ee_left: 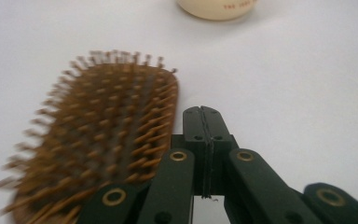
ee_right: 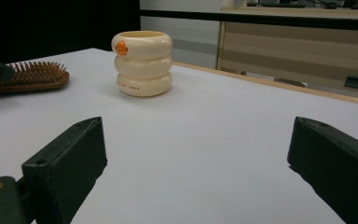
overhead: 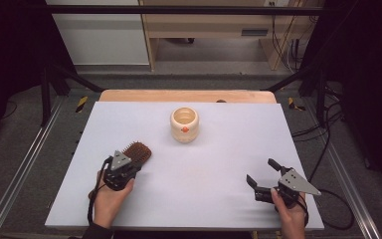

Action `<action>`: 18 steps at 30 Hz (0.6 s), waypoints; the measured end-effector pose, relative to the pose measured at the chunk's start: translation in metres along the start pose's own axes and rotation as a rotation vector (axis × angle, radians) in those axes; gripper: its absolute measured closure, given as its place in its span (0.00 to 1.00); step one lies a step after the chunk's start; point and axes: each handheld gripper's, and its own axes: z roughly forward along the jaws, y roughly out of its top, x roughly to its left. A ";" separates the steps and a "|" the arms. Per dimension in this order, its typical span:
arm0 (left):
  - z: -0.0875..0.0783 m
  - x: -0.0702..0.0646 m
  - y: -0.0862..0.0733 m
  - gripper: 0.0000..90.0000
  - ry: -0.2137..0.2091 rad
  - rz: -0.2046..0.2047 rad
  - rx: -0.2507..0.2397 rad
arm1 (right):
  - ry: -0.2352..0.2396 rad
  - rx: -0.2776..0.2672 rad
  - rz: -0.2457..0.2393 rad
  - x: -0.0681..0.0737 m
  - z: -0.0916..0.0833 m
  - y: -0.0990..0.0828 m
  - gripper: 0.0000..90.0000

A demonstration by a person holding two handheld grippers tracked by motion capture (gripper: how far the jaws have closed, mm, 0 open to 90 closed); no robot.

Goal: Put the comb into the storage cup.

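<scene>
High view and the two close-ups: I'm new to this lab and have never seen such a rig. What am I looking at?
There is no robot here. A person stands at the near edge of a white table and holds a hand-operated two-jaw gripper in each hand.

The high view comes from a fixed camera above the person, looking forward and down. The other two pictures come from small cameras riding on the grippers, each looking along its own black jaws.

On the table are a brown hairbrush, bristles up, and a cream ribbed cup with an orange mark.

The left gripper has its jaws pressed together beside the brush head, with nothing visible between them. The right gripper is wide open and holds nothing.
</scene>
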 end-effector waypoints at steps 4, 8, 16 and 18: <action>-0.021 0.016 -0.002 1.00 0.021 -0.002 -0.023 | -0.001 -0.001 0.003 0.000 0.000 0.000 0.05; -0.033 0.030 -0.006 1.00 0.059 0.003 -0.012 | -0.004 0.003 0.001 0.000 0.000 0.000 0.05; -0.047 0.049 -0.015 0.98 0.087 0.019 0.066 | -0.004 0.003 0.004 -0.001 0.000 -0.001 0.05; -0.047 0.053 -0.017 0.97 0.087 0.006 0.079 | -0.003 0.006 0.003 -0.001 0.001 -0.001 0.05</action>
